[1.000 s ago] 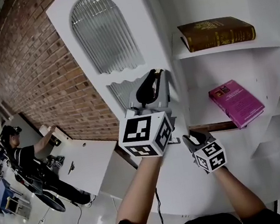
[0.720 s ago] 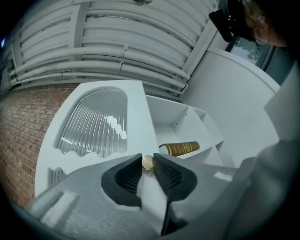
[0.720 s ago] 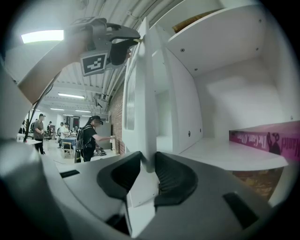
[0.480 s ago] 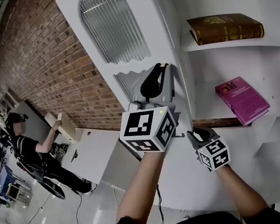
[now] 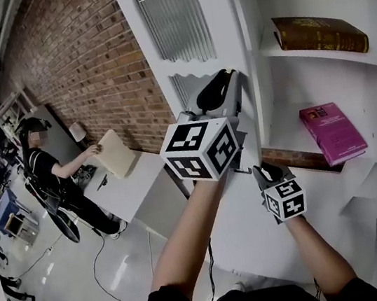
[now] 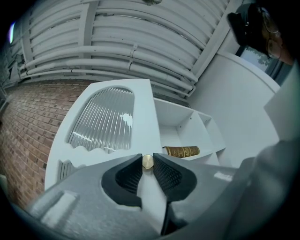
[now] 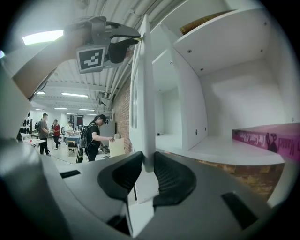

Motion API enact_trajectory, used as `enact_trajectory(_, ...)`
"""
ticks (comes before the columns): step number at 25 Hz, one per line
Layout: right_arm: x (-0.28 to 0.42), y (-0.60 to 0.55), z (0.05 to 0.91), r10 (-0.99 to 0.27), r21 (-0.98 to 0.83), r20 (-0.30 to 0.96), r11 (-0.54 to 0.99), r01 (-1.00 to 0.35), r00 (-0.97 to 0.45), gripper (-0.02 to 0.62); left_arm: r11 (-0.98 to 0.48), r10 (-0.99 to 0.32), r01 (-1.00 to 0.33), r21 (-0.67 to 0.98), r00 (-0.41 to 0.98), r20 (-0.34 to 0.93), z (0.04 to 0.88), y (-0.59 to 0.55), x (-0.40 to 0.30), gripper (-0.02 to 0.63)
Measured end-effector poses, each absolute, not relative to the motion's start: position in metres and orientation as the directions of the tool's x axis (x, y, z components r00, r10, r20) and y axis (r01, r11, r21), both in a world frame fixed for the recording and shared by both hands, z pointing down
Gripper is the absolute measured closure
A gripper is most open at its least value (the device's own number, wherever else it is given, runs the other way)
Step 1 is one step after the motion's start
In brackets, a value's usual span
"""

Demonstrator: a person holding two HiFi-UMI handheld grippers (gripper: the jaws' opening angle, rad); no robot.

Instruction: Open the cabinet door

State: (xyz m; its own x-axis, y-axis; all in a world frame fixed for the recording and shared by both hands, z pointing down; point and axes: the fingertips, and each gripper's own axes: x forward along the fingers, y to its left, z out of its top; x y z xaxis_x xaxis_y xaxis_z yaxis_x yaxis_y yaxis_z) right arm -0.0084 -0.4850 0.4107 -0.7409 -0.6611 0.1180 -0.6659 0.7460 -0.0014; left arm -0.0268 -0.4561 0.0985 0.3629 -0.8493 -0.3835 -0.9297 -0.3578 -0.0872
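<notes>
The right gripper point(image 7: 146, 165) has just been closing its jaws, which now pinch the free edge of the white cabinet door point(image 7: 144, 93) low down. Above it, the left gripper point(image 5: 229, 81) is clamped on the door's small brass knob point(image 6: 147, 161). The door stands swung out. Beyond both grippers and to their right, open shelves point(image 5: 288, 143) hold a purple book point(image 5: 332, 132) and, higher, a brown book point(image 5: 319, 33).

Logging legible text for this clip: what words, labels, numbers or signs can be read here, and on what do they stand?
None can be read.
Brown book: gold spine lettering, too small to read.
Pink book: cover print, blurred.
Marker cubes: black-and-white patterns only, no words or numbers.
</notes>
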Motion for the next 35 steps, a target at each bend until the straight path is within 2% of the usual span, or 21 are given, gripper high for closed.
enact_trajectory(11, -0.014, -0.463, 0.411, -0.656, 0.014, 0.121, 0.752, -0.659, -0.745, 0.52, -0.351, -0.853, -0.936, 0.005, 0.318, -0.413, 0.1, -0.437, -0.036, 0.525)
enact_trajectory(15, -0.018, -0.456, 0.412, -0.657, 0.031, 0.112, 0.753, -0.658, -0.746, 0.523, -0.337, -0.853, -0.941, -0.018, 0.314, -0.417, 0.101, -0.43, -0.04, 0.525)
enact_trajectory(26, -0.031, -0.426, 0.411, -0.706, 0.03, 0.101, 0.707, -0.707, -0.701, 0.526, -0.39, -0.834, -0.919, -0.054, 0.378, -0.403, 0.101, -0.403, -0.055, 0.525)
enact_trajectory(35, -0.049, -0.395, 0.413, -0.756, 0.012, 0.109, 0.65, -0.76, -0.645, 0.528, -0.45, -0.817, -0.893, -0.018, 0.419, -0.396, 0.102, -0.376, -0.077, 0.523)
